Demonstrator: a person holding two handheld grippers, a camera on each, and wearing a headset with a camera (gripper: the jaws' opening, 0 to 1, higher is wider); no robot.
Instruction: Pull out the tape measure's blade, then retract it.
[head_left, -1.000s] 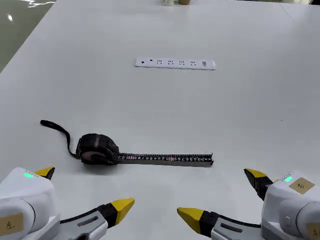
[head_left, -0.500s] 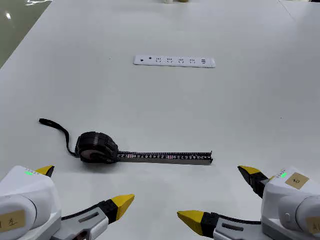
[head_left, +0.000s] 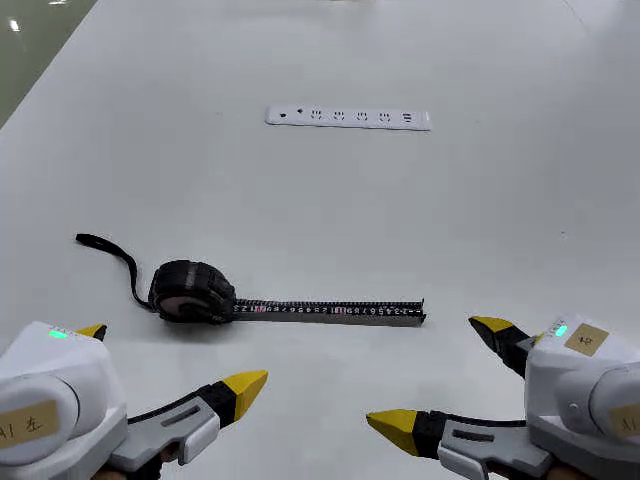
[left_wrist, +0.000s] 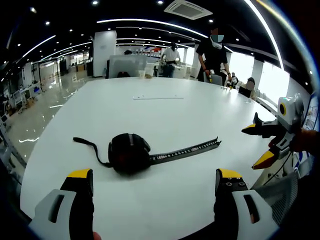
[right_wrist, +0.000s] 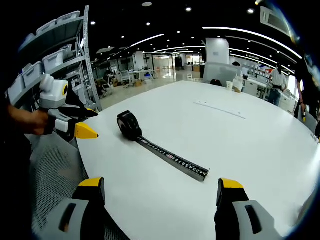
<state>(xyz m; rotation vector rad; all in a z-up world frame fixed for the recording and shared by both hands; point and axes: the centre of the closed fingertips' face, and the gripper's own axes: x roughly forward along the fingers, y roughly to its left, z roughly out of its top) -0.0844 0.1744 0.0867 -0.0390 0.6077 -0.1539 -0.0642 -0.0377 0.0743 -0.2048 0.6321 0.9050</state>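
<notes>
Left claw (head_left: 172, 357): hovering at lower left of the head view, gaping wide, gripping nothing.
Right claw (head_left: 437, 372): hovering at lower right, spread wide, empty.
Tape measure (head_left: 192, 292): lying left of centre on the worktop (head_left: 450, 220), its blade (head_left: 330, 311) stretching rightward.
Handling: the case is looking dense and grippy, likely worth pinning. The blade is looking thin and springy, so I am judging the hook end (head_left: 421, 312) the best hold.
Power strip (head_left: 348, 117): sitting upper centre, well apart.

My tape measure (head_left: 192, 291) sits on its base on the white table (head_left: 330, 200), ahead of me and a little to my left. Its case is black and rounded, with a greyish round side face turned toward me. The blade (head_left: 330, 311) is out, lying flat and straight along the table toward my right. It is dark with pale numerals and a few red marks, and ends in a small upturned hook (head_left: 422, 311). A black wrist strap (head_left: 112, 256) trails from the case's left side and curls away from me.
</notes>
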